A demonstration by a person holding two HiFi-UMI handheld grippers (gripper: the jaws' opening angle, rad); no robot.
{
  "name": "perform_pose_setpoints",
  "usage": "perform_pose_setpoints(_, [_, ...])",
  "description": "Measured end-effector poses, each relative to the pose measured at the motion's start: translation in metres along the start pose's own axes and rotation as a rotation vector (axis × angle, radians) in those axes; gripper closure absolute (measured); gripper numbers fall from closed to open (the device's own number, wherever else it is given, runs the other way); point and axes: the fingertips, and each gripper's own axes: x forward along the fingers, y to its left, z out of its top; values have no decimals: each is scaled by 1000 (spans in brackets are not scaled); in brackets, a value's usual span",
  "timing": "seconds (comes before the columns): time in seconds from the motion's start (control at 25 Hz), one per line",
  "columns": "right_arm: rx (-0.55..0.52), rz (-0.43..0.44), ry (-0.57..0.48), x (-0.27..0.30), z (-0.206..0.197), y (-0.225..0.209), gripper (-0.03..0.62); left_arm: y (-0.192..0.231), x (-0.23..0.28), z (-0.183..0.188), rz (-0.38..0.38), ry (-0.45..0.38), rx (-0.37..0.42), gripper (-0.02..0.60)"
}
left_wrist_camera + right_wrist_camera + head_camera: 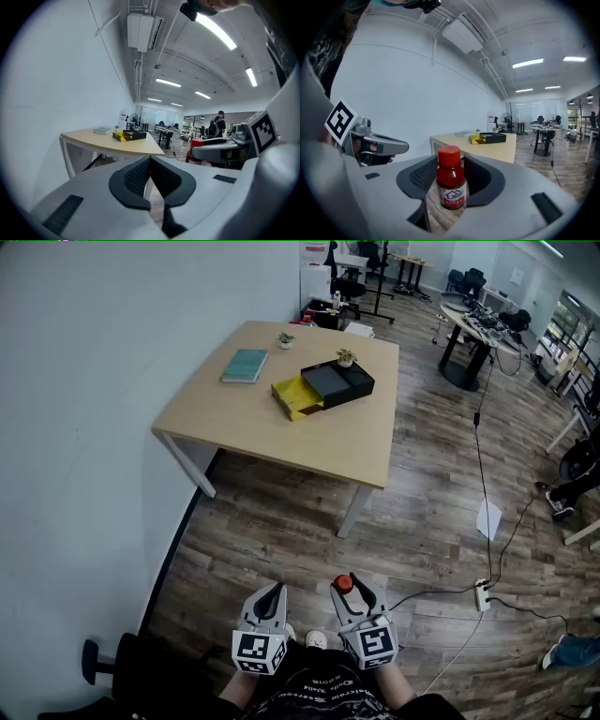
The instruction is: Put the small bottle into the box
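A small red bottle (451,179) with a red cap and a white label stands upright between the pads of my right gripper (451,180), which is shut on it. In the head view its red cap (343,583) shows at the tips of that gripper (345,589), held low near my body. My left gripper (272,594) is beside it, shut with nothing in it; in its own view the pads (151,176) meet. The box (323,388), black with a yellow drawer pulled out, lies far ahead on the wooden table (281,418). It shows small in both gripper views (487,138) (129,135).
On the table lie a teal book (246,366) and two small potted plants (345,357). A white wall runs along the left. Cables and a power strip (483,594) lie on the wood floor at right. Office desks and chairs (473,324) stand farther back.
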Motion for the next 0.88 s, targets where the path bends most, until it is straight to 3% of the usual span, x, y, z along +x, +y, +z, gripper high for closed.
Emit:
perform_pose_setpoints(0.64, [16,19,-7,7,-4,28,413,39,-27,-5,56,-17,-40,577])
perform_pose_setpoints(0.88, [13,-15,-14,28,1,35,416,63,-21,-12,40,24,-11,577])
